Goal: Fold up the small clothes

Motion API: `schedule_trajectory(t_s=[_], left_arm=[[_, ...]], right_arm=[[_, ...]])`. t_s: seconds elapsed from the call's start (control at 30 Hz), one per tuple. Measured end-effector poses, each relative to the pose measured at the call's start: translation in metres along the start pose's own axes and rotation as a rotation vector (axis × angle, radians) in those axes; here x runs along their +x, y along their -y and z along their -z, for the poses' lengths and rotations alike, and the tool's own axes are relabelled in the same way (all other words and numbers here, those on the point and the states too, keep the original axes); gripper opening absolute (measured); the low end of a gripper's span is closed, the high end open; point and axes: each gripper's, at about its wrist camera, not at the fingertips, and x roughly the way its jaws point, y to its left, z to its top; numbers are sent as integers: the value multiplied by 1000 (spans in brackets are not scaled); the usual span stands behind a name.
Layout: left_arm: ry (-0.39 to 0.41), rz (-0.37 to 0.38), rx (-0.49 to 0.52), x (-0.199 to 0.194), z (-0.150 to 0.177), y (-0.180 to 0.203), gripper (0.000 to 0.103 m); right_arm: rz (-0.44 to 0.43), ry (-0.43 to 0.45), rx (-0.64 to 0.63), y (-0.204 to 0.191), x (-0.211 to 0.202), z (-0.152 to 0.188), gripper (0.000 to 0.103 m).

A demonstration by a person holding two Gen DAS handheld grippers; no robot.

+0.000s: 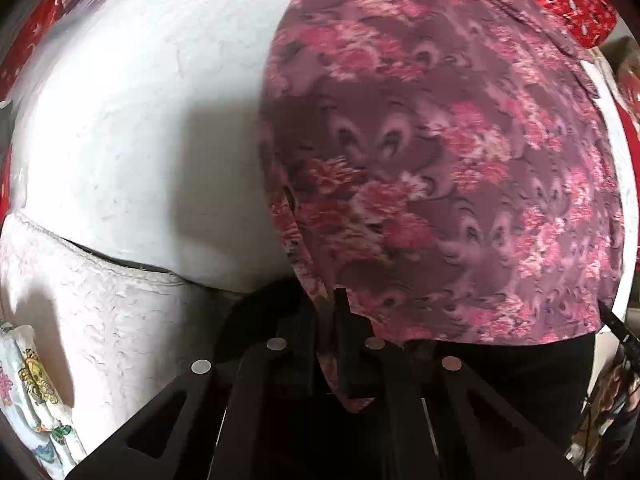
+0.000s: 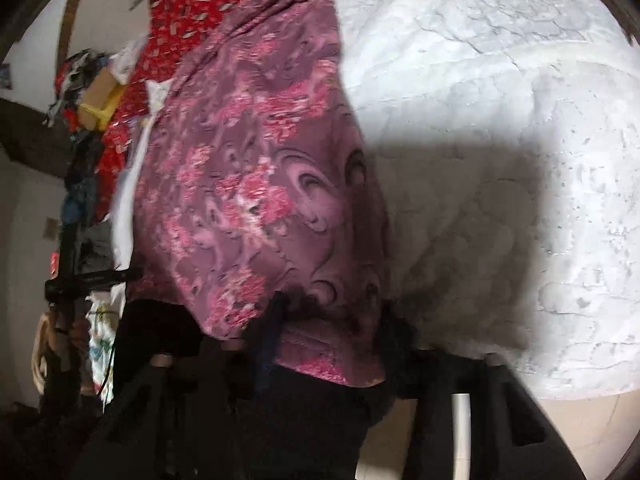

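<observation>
**A:** While you hold both tools up, what has your left hand-held gripper point(image 1: 334, 344) got?

**B:** Its black fingers are clenched on a bunched edge of the mauve garment printed with pink flowers point(image 1: 440, 152). From that pinch the cloth spreads up and to the right of the fingers, over the white textured bedspread point(image 1: 132, 120).

**A:** And your right hand-held gripper point(image 2: 328, 344)?

**B:** You grasp the same flowered garment point(image 2: 256, 200) by its hem; the fabric runs away ahead of the fingers and lies across the white bedspread point(image 2: 500, 100), which fills everything to the right of them.

**A:** Anything else near you?

**B:** A red patterned cloth point(image 2: 180, 20) sits beyond the garment's far end. Left of your left tool lies a pale pink crinkled fabric point(image 1: 120, 320), and a white cartoon-printed piece point(image 1: 36, 392) beside that.
</observation>
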Motion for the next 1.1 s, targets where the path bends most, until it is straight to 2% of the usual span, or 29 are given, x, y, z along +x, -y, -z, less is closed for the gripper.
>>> schedule_trajectory(t_s=[0.1,0.2,0.37,0.43,0.63,0.77,0.97,1.1], left_arm=[[22,97,-22,-18,-1,-3,6],[67,241,-72,-51,-8,-20,6],[151,411,-158,-90,-19,-46,6],[174,450,-181,-95,-24,-54,6],[227,515,-266,-114,-44,-82,6],[250,542,-324,-113,-77,-89,6],[256,553,-379,-97,-150,-90,6],[262,558,-424,-72,-210,-83,6]], right_arm=[[0,14,-64,-11,-8,3,8],[-88,76,-92,-24,-31,1,7],[-198,187,-63,-38,-62,-8,7],[-231,232,-51,-44,-74,-16,7],[-317,316,-5,-57,-91,-56,7],[-361,360,41,-57,-88,-93,7],[-377,394,105,-51,-69,-160,7],[-384,423,182,-32,-44,-210,7]])
